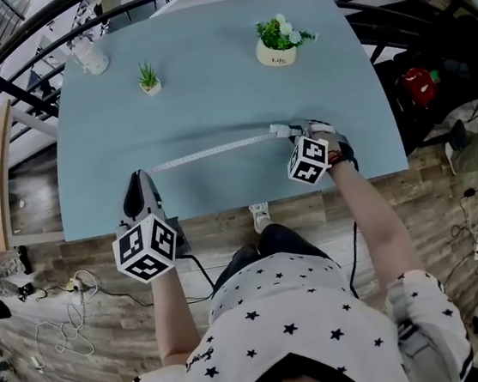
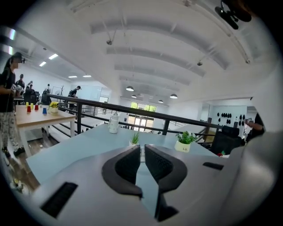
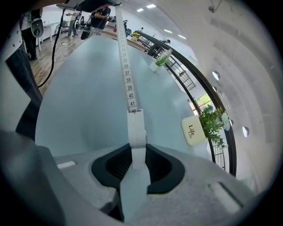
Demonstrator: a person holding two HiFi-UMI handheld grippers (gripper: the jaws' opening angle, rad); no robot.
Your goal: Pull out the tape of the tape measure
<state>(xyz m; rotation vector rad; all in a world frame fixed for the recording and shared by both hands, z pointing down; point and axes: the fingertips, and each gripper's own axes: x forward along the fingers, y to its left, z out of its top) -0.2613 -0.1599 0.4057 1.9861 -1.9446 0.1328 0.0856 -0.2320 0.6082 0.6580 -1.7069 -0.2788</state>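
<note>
A white measuring tape lies stretched across the light blue table, running from left to right. My left gripper is at the tape's left end near the table's front edge. In the left gripper view its jaws are pinched on the thin tape end. My right gripper is shut on the white tape measure case. In the right gripper view the case sits between the pads, and the numbered tape runs away from it toward the left gripper.
A white pot with a flowering plant stands at the back right, a small green plant at the back left, and a white bottle at the far left corner. A black railing curves around the table's far side.
</note>
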